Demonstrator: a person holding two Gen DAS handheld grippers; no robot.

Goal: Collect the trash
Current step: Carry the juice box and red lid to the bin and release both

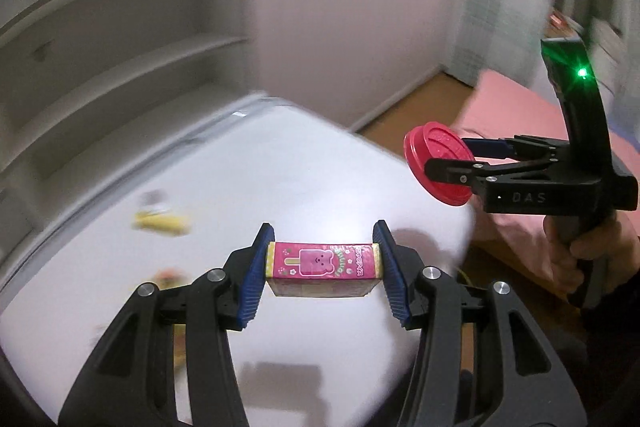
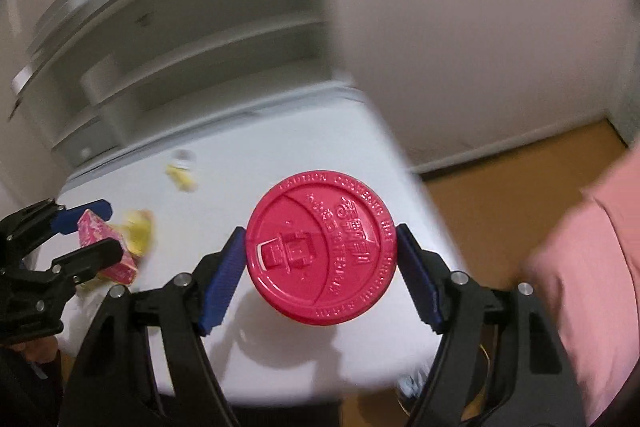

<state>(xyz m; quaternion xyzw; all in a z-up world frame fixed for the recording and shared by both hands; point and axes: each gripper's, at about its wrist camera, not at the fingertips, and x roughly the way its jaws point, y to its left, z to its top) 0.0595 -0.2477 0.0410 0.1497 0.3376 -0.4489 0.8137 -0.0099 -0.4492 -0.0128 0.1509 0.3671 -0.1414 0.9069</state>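
On the far left stand white shelves point(image 1: 120, 39), blurred. In front of them lies the white tabletop point(image 1: 280, 163). A yellow wrapper point(image 1: 162, 222) lies on its left part, too smeared to make out closely, and another yellowish scrap point(image 2: 138, 231) lies nearer the front left edge.

The left gripper point(image 1: 322, 269) is held above the tabletop, its blue fingers point(image 1: 252, 283) closed partway onto the two short ends of a pink box point(image 1: 322, 263). The box bears a bear-shaped ice-pop print and sits level between the pads, off the surface. In the right wrist view the same gripper point(image 2: 86, 227) shows at the left edge, with the box point(image 2: 106, 247) pinched between its fingers.

Further right, the right gripper point(image 2: 320, 267) is open wide and clamps a red cup lid point(image 2: 322, 247) across its rim, face toward the camera, raised lettering visible. The lid hangs over the tabletop's right front part. In the left wrist view this gripper point(image 1: 452, 163) sits to the right with the lid point(image 1: 438, 163) seen edge-on at an angle, a green light on its handle, and a hand point(image 1: 592, 251) around the grip.

Beyond the right edge of the tabletop are brown floor point(image 2: 500, 187) and a pink bed point(image 2: 592, 267).
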